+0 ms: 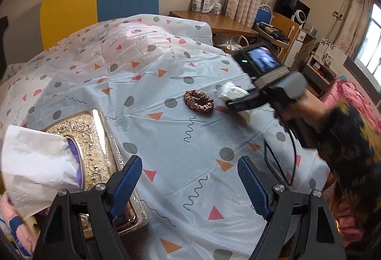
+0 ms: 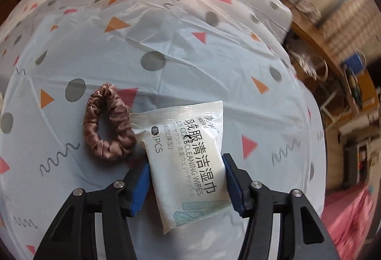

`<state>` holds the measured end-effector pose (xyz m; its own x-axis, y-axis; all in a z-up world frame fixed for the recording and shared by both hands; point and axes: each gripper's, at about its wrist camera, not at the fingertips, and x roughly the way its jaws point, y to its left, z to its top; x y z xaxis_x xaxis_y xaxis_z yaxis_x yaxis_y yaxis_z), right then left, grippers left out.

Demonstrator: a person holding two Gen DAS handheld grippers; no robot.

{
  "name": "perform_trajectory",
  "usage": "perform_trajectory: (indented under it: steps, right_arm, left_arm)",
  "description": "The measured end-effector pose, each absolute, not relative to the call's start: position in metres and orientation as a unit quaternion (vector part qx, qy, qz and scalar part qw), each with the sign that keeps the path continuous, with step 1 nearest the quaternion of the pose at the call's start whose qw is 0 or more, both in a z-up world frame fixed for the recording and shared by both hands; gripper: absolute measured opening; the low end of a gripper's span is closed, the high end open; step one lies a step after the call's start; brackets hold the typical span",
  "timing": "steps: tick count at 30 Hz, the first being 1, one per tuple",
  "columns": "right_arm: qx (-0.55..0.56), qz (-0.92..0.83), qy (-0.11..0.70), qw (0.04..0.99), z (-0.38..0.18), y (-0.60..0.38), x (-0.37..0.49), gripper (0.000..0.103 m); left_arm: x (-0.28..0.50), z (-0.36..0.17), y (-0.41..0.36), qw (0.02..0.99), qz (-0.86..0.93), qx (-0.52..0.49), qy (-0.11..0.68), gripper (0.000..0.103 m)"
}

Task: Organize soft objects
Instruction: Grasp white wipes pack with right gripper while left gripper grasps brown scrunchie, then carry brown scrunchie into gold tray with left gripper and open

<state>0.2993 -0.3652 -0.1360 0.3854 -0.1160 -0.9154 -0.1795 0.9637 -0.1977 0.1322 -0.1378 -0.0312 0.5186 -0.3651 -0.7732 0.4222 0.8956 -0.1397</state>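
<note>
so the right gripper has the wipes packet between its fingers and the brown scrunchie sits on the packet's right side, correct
Not quite. In the right wrist view the right gripper does have the wipes packet between its fingers, but the brown scrunchie lies on the packet's left side, touching its upper left corner, on the patterned cloth.

Wipes packet between right tool pads, beside scrunchie
</note>
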Motion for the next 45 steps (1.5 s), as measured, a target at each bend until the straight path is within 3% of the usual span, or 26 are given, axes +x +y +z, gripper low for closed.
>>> perform_trajectory:
  steps: [4, 12, 18, 31, 36, 38, 40, 45]
  right_arm:
    - [-0.033, -0.037, 0.566, 0.823, -0.139, -0.397, 0.265, 0.058]
    - [0.052, -0.066, 0.568, 0.819, -0.144, -0.430, 0.252, 0.059]
    - [0.025, -0.065, 0.571, 0.818, -0.146, -0.422, 0.253, 0.059]
    - [-0.019, -0.067, 0.576, 0.815, -0.155, -0.400, 0.254, 0.060]
    - [-0.020, -0.069, 0.577, 0.814, -0.156, -0.398, 0.253, 0.061]
    - [-0.016, -0.067, 0.578, 0.813, -0.156, -0.400, 0.251, 0.062]
    - [-0.005, -0.063, 0.578, 0.813, -0.155, -0.403, 0.249, 0.062]
    - [0.010, -0.057, 0.582, 0.811, -0.157, -0.408, 0.249, 0.062]
  left_arm:
    - [0.149, -0.040, -0.152, 0.859, -0.223, 0.010, 0.461, 0.083]
    - [0.203, -0.073, -0.190, 0.835, -0.181, -0.036, 0.518, 0.079]
    - [0.253, -0.100, -0.222, 0.820, -0.163, -0.057, 0.546, 0.066]
    - [0.332, -0.140, -0.255, 0.795, -0.135, -0.104, 0.583, 0.065]
    - [0.342, -0.144, -0.275, 0.809, -0.135, -0.065, 0.569, 0.065]
    - [0.340, -0.145, -0.277, 0.815, -0.134, -0.041, 0.562, 0.056]
    - [0.334, -0.146, -0.272, 0.819, -0.134, -0.012, 0.558, 0.029]
    - [0.306, -0.147, -0.248, 0.811, -0.151, 0.004, 0.566, 0.022]
